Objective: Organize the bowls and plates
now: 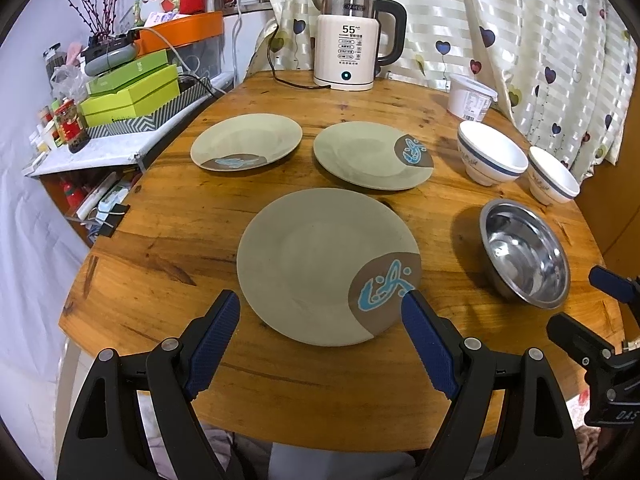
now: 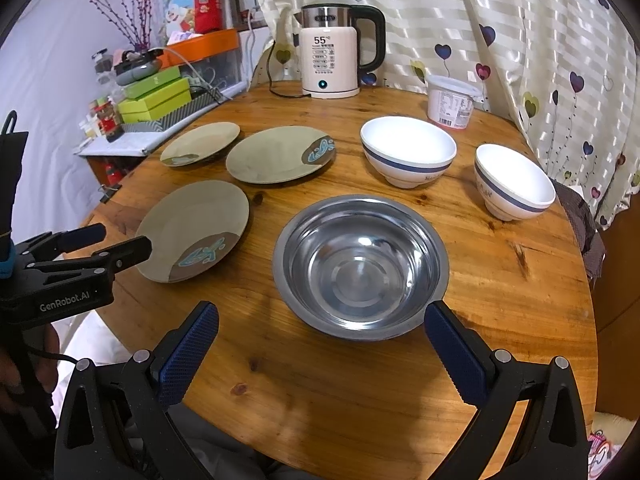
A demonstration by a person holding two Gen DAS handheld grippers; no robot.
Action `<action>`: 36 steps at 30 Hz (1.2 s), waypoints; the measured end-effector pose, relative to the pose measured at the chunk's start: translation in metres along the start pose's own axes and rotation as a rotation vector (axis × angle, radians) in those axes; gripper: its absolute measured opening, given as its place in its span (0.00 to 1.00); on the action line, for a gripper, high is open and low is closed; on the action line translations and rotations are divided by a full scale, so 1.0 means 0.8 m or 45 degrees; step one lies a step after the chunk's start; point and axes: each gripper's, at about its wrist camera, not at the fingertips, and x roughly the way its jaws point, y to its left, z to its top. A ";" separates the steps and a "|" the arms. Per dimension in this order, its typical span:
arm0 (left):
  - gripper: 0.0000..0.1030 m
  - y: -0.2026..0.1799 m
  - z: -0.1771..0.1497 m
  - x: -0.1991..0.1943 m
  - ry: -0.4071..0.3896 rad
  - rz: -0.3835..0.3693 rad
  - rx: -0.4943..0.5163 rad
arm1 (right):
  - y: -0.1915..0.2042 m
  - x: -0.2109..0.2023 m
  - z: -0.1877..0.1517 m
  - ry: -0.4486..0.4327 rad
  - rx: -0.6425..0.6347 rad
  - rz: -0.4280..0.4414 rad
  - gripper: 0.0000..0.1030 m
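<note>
Blue-padded fingers (image 1: pixel 224 336) of the left gripper (image 1: pixel 320 312) fill the bottom of the left wrist view, spread wide and holding nothing, poised over the near edge of the nearest plate (image 1: pixel 320 260). That plate is a flat grey-green disc with a brown corner patch carrying a blue motif; it lies on the round wooden table (image 1: pixel 160 264), apart from the others. Two matching plates sit farther back: the left plate (image 1: pixel 246 142) and the middle plate (image 1: pixel 368 156), side by side but not touching. At far right of this view the steel bowl (image 1: pixel 524 252) and two white bowls with blue bands (image 1: pixel 490 156) (image 1: pixel 552 176) stand separately. A kettle (image 1: pixel 348 40) and a white tub (image 1: pixel 470 96) stand at the back. In the right wrist view, the right gripper (image 2: pixel 320 340) is likewise wide open and empty, its fingers (image 2: pixel 192 348) framing the near rim of the steel bowl (image 2: pixel 360 264), which is shiny, shallow-sided and upright. Behind it stand the two white bowls (image 2: pixel 408 150) (image 2: pixel 514 182), well apart; the three plates lie to the left (image 2: pixel 192 228) (image 2: pixel 280 154) (image 2: pixel 200 142). The left gripper (image 2: pixel 104 240) shows at the left edge. Judgement: nothing is stacked yet, so the task looks to be at its start, both grippers at approach. The next move likely calls for a rim pinch, one finger under the plate's lip; thin, flat plates may slide on the wood.
</note>
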 end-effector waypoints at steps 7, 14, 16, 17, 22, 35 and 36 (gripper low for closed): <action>0.81 -0.004 -0.002 -0.002 -0.006 0.002 0.020 | -0.005 0.003 -0.004 0.010 0.019 -0.005 1.00; 0.81 -0.004 -0.001 -0.001 -0.004 -0.005 0.020 | -0.005 0.004 -0.003 0.012 0.020 -0.006 1.00; 0.81 -0.005 -0.002 -0.002 -0.008 0.006 0.034 | -0.005 0.004 -0.004 0.013 0.022 -0.007 1.00; 0.81 -0.005 -0.002 -0.002 -0.009 0.009 0.038 | -0.005 0.004 -0.003 0.013 0.021 -0.006 1.00; 0.81 -0.006 -0.003 -0.002 -0.006 0.002 0.046 | -0.006 0.006 -0.005 0.016 0.026 -0.007 1.00; 0.81 -0.006 -0.004 -0.001 0.004 -0.019 0.033 | -0.008 0.008 -0.006 0.019 0.030 -0.007 1.00; 0.81 -0.006 -0.005 0.000 0.006 -0.018 0.032 | -0.008 0.008 -0.006 0.019 0.030 -0.007 1.00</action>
